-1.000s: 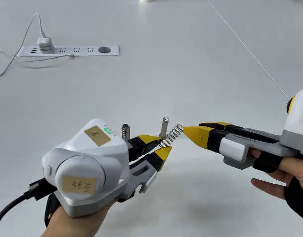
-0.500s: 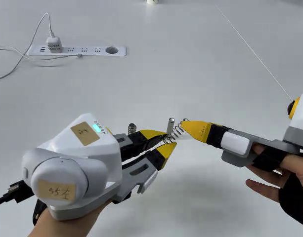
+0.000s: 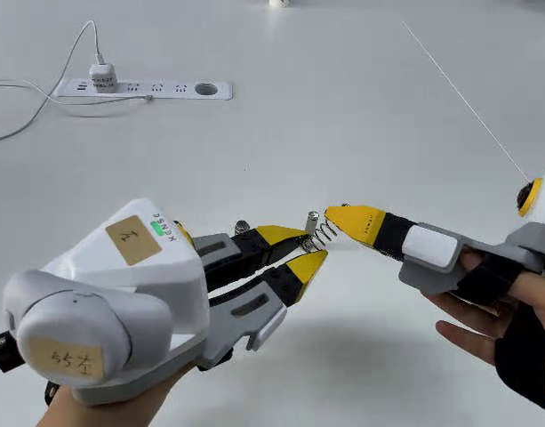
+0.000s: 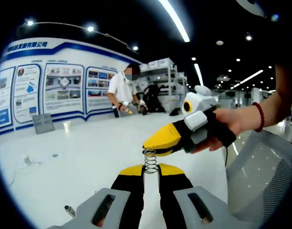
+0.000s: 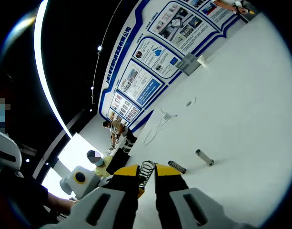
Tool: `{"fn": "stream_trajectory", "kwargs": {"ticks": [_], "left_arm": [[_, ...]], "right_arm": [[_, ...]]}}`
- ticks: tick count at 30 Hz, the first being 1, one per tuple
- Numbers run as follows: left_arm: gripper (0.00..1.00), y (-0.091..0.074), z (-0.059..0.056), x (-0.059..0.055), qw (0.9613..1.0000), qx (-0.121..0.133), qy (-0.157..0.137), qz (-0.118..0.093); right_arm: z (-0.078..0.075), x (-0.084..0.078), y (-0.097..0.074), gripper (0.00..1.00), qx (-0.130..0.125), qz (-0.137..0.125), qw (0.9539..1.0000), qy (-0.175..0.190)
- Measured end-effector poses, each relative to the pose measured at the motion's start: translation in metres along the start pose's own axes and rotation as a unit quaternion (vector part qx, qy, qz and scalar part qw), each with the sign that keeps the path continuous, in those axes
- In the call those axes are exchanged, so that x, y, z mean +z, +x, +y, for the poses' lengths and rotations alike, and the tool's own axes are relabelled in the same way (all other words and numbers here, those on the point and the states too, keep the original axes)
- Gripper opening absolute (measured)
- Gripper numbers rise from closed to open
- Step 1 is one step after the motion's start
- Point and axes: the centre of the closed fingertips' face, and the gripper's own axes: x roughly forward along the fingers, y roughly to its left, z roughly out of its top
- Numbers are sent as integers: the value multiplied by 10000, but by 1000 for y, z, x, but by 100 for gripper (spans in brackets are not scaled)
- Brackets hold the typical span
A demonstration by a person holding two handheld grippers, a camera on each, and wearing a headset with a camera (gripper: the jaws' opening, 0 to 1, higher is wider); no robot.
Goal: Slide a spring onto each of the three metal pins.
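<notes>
1. Head view: right gripper [image 3: 340, 216] has moved in since a second ago, pinching the spring [image 3: 323, 235] just off the tips of the left gripper [image 3: 306, 246], which is clamped nearly shut on a metal pin [image 3: 312, 219].
2. Left gripper view: the spring stands between its tips. It's probably threading on, but that's hard to tell.
3. Right gripper view: a bare pin [image 5: 204, 157] lies beyond its tips, so that one's not done yet.

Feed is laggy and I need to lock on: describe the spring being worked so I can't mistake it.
On the white workbench, two yellow-tipped grippers meet nose to nose. The small silvery coil spring bridges the left gripper and right gripper, beside an upright bare metal pin. Unlike the seated spring behind the left gripper, it is held tilted, on no pin.
</notes>
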Motion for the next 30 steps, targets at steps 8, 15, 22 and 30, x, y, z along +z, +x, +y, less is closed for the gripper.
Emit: {"fn": "stream_trajectory", "kwargs": {"ticks": [8, 15, 22, 30], "left_arm": [[11, -1, 0, -2, 9999, 18, 88, 111], [11, -1, 0, -9, 9995, 19, 116, 280], [16, -1, 3, -19, 9984, 93, 34, 549], [22, -11, 8, -31, 9962, 216, 43, 840]], "right_arm": [[6, -2, 1, 12, 81, 54, 9998, -163], [8, -6, 4, 11, 47, 196, 9975, -679], [4, -6, 7, 11, -240, 307, 9901, -1350], [-4, 1, 8, 11, -482, 320, 9822, -1788]]}}
